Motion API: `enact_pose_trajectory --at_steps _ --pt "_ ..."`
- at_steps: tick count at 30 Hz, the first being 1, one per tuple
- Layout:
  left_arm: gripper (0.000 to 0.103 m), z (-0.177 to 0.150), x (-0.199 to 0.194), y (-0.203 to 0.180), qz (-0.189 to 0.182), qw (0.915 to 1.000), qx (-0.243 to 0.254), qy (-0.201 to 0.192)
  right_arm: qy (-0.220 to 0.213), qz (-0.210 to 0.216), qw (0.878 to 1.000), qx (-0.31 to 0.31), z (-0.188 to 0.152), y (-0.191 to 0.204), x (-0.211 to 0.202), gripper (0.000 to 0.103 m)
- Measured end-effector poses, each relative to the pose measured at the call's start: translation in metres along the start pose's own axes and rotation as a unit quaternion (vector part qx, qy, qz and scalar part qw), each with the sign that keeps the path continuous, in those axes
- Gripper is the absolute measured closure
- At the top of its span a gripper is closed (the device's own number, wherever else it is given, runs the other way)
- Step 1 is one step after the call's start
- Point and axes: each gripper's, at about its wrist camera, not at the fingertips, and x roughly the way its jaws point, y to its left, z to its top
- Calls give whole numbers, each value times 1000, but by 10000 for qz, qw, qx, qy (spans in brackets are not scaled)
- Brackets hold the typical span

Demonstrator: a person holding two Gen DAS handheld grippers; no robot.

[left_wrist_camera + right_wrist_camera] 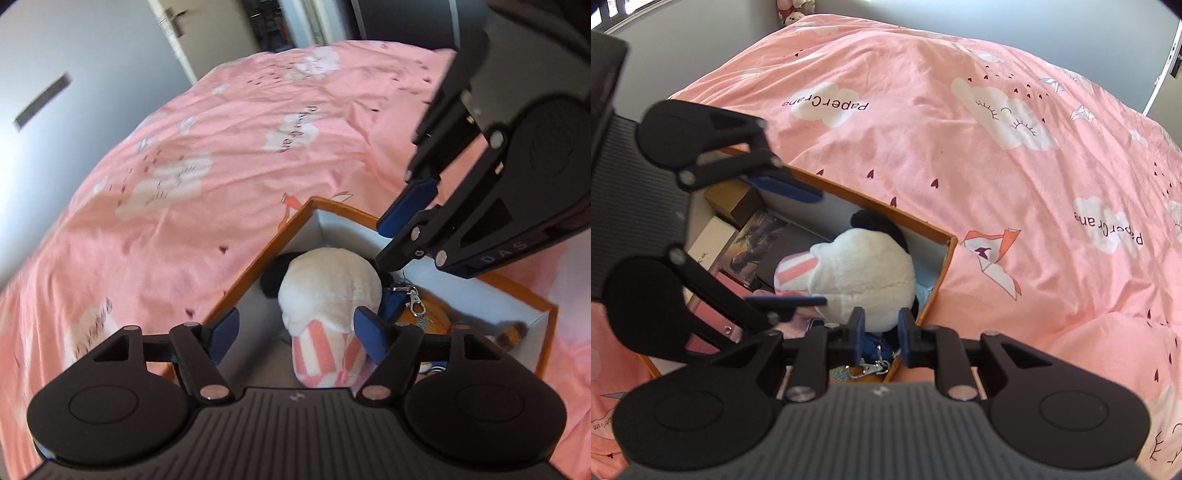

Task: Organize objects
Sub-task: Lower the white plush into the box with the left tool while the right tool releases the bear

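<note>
We judged the plush toy [328,295] soft, light; left gripper [295,332] gaped wide around it, right gripper [881,334] narrow, empty.

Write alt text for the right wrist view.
A white plush toy lies in an orange-rimmed box on a pink bedspread. The right tool hangs just above it, slightly open; the left tool, wide open, reaches in from the left.

An orange-rimmed cardboard box [945,242] sits on the pink cloud-print bedspread [997,155]. Inside it, a white plush toy with pink stripes [864,273] lies in one corner — small boxes [733,205] opposite, a metal clasp [415,301] just beside the toy.
</note>
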Motion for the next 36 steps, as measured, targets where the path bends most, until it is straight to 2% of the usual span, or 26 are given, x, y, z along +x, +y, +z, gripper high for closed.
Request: enact_pose_trajectory --at_steps 2,4,8,11,13,17,21,30,36 --pt "32 -4 -4 10 -139 9981 -588 105 -34 4 10000 23 0 -1 -1 83" --pt "40 -8 -6 18 -176 9928 -1172 194 -44 -9 10000 36 1 -1 0 83" --pt "53 -15 -2 30 -463 9728 -2214 508 -49 -5 10000 -13 1 2 1 83" --pt "66 -20 6 33 -573 9579 -2691 826 -90 -88 9999 -117 2 5 1 83" --pt "74 -24 12 36 -656 9492 -2946 885 -94 -80 9999 -122 2 6 1 83" --pt "78 -27 20 37 -597 9436 -3132 889 -73 -88 9998 -148 2 7 2 83" --pt "82 -26 29 40 -695 9426 -3150 863 -46 -88 9998 -190 5 7 5 83" --pt "82 -21 41 42 -781 9406 -3170 936 26 -88 9999 -90 26 3 27 85" --pt "82 -23 44 44 -872 9400 -3177 890 295 -248 9991 -171 33 9 50 88"
